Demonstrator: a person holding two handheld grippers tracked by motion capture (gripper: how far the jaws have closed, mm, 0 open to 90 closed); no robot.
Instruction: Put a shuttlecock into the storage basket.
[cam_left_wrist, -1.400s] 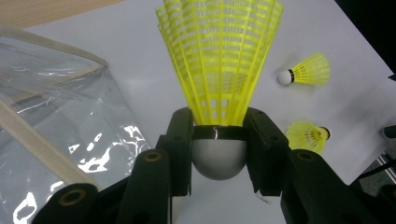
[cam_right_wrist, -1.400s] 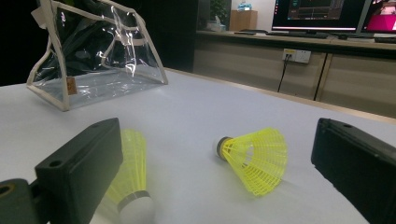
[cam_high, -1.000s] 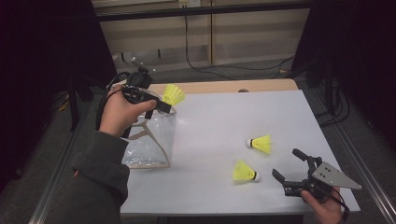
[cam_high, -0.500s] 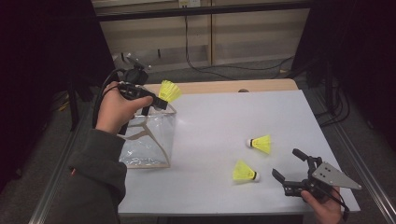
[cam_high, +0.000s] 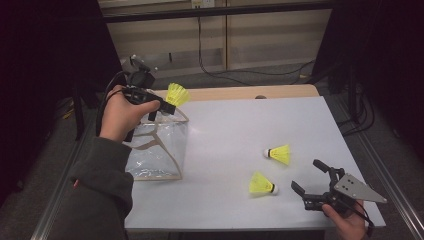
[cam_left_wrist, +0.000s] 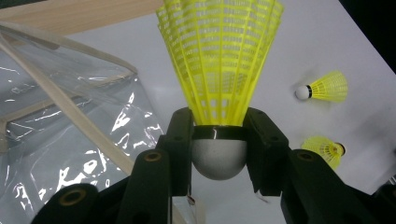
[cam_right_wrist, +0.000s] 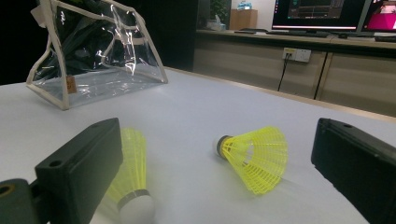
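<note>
- Your left gripper (cam_high: 167, 107) grasps a yellow shuttlecock (cam_high: 177, 94) by its white cork base, both jaws pressed against the cork, skirt pointing away from your hand
- You hold that shuttlecock in the air at the far left of the table, just above the top edge of the clear plastic bag (cam_high: 157, 150)
- The bag stands upright on the white table (cam_high: 235, 130), left side, its cream-trimmed mouth facing up
- Your right gripper (cam_high: 312, 182) sits at the near right corner, jaws released and spread wide, nothing between them
- Two loose shuttlecocks lie on the table in front of those jaws: one nearer (cam_high: 262, 184), one farther (cam_high: 278, 154), well apart from the bag
</note>
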